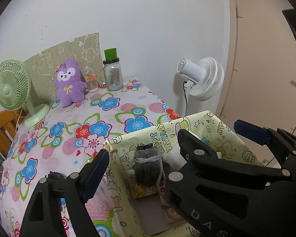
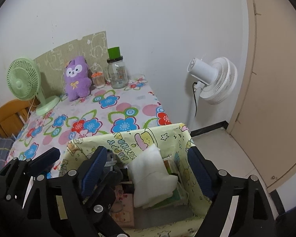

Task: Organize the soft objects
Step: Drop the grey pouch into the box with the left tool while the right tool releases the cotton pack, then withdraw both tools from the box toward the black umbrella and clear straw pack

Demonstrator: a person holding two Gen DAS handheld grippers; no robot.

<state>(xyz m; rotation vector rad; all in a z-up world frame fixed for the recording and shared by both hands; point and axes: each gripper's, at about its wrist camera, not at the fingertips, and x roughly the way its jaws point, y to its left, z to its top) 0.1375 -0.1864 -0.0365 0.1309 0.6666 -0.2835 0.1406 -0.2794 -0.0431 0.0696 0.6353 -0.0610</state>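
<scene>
While I look down through both cameras, I see a yellow box (image 2: 128,138) with cartoon drawings on it, sitting at the near edge of a table with a flowery cloth (image 2: 108,110). Inside the box is a little grey pouch (image 1: 148,165). It looks soft and wrinkly, and a silver string (image 1: 148,159) is tied around its neck. It stands up on its own at the left side of the box. Next to it, on the right, is a white fluffy pad (image 2: 151,175), folded and leaning.

My left gripper (image 1: 142,154) is wide apart, and the pouch sits between its fingers, but they do not touch it. My right gripper (image 2: 146,169) is spread wide too, around the white pad, squeezing nothing.

At the back of the table sits a purple plush bunny (image 1: 69,83) against the wall.
</scene>
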